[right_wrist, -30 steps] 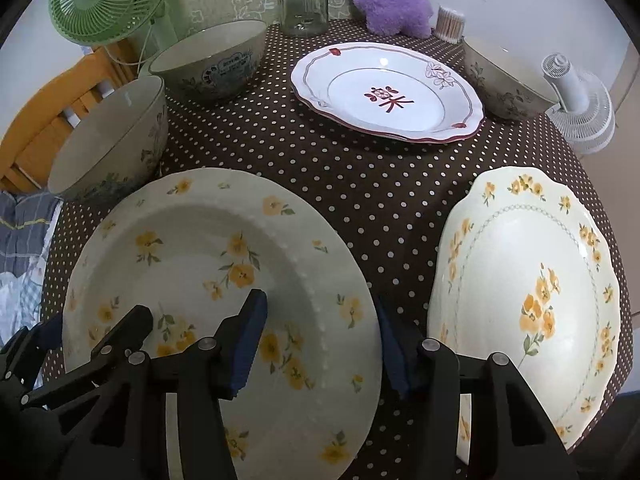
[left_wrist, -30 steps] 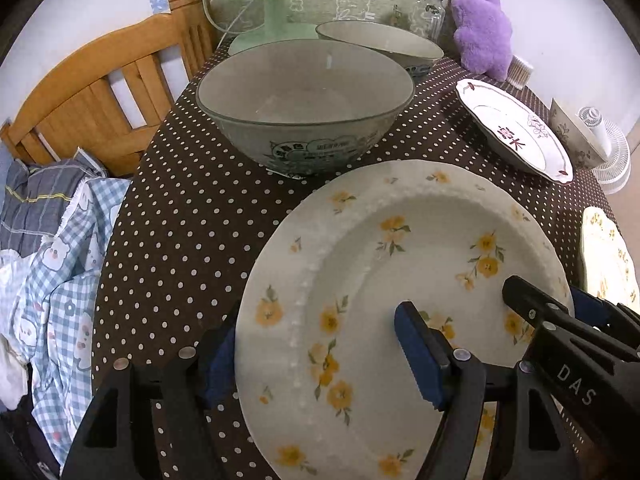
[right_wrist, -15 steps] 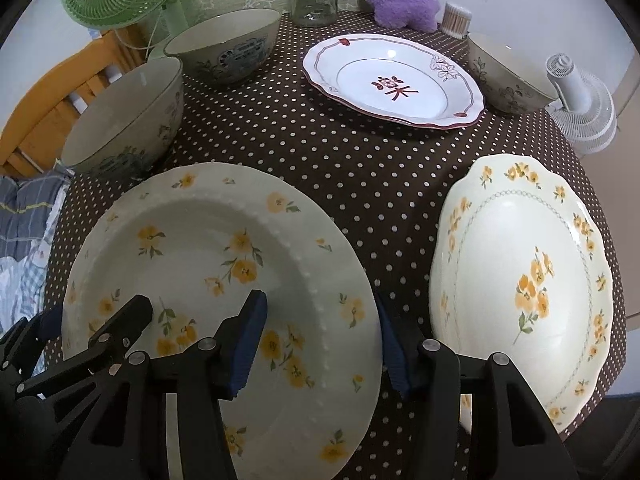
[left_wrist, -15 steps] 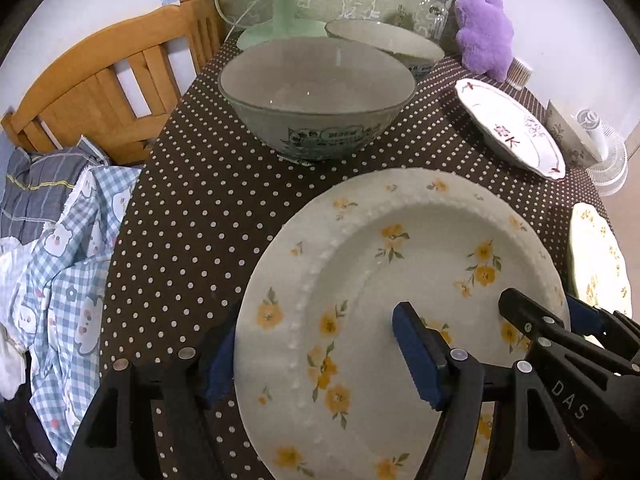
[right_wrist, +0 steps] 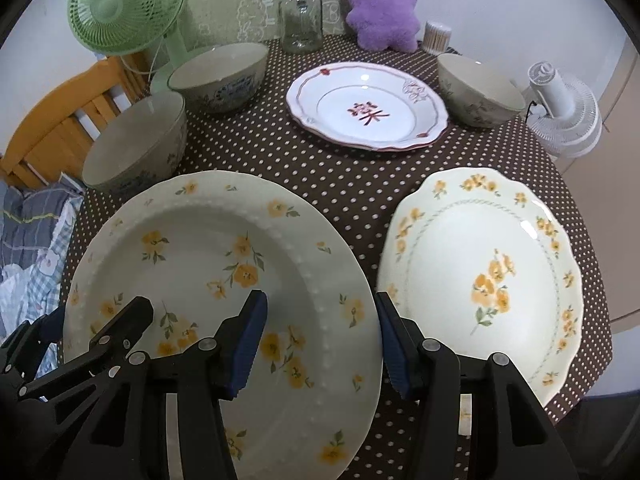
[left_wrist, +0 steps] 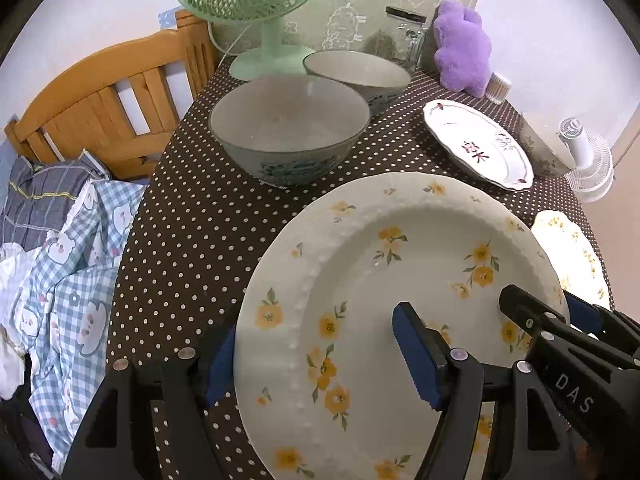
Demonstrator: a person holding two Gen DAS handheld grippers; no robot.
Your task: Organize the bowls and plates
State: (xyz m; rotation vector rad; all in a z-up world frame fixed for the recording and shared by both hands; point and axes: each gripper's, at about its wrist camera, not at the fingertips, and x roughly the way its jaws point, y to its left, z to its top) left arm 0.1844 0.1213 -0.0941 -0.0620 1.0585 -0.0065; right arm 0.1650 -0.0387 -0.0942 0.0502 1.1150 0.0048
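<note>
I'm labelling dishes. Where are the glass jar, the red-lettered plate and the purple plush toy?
glass jar (right_wrist: 301, 20), right wrist view, its body
red-lettered plate (right_wrist: 366, 112), right wrist view, its centre
purple plush toy (right_wrist: 382, 8), right wrist view, its middle

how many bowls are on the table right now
3: near-left bowl beside the held plate; far-left bowl by the green fan; right bowl near the white fan. None looks hidden.

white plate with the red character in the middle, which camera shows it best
The right wrist view. There the white scalloped plate with the red character sits near the top centre, seen nearly whole from above, rim and character clear. The left wrist view shows the same plate small, off to the right and strongly foreshortened, its character squashed.
</note>
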